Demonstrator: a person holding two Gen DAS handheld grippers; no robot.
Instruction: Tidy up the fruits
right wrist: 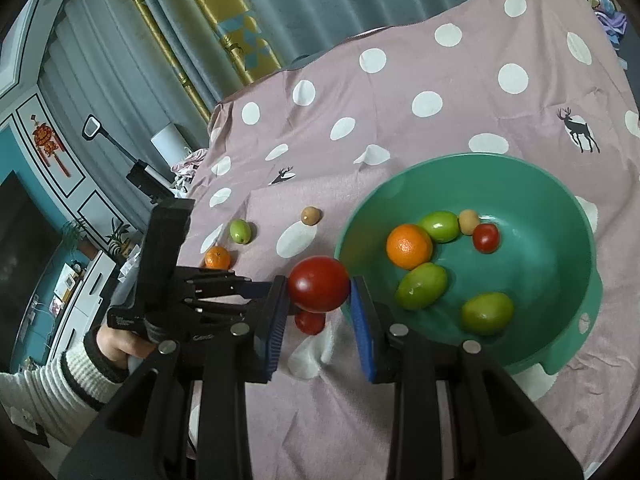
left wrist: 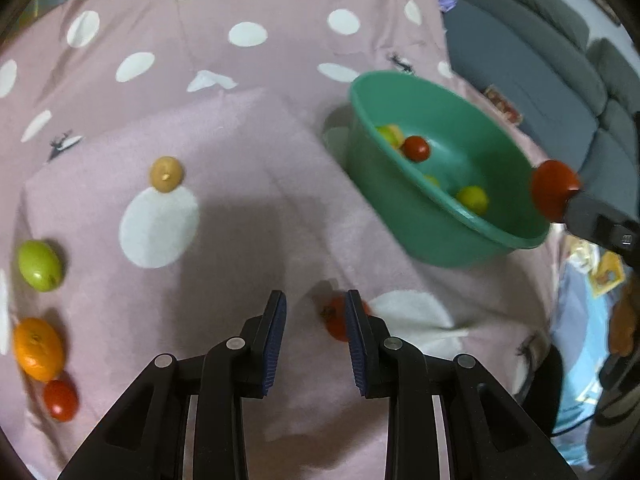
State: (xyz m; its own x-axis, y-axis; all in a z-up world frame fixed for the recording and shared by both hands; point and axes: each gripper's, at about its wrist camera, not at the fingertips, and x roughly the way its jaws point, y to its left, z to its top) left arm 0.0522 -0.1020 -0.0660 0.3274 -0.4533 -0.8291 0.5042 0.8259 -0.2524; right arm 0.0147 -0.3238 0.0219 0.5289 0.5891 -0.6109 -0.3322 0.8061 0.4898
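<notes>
Right gripper (right wrist: pixel 319 282) closed on a red tomato (right wrist: pixel 316 292), pinched between both pads, just short of the green bowl (right wrist: pixel 520 160) ahead and to its right. To do well: carry forward and right, well past the near rim, lower onto a free spot, and only then release, gently.

Left gripper (left wrist: pixel 316 304) narrow and empty, with a second tomato (left wrist: pixel 334 322) on the cloth (left wrist: pixel 240 220) just behind its right finger.

Counted in bowl:
- three green fruits (right wrist: pixel 421 286)
- one bowl orange (right wrist: pixel 409 246)
- one brown fruit (right wrist: pixel 469 221)
- one bowl tomato (right wrist: pixel 485 237)

On cloth:
- two tomatoes, including a far-left tomato (left wrist: pixel 60 400)
- one loose orange (left wrist: pixel 38 350)
- one loose green fruit (left wrist: pixel 40 266)
- one loose brown fruit (left wrist: pixel 167 174)
</notes>
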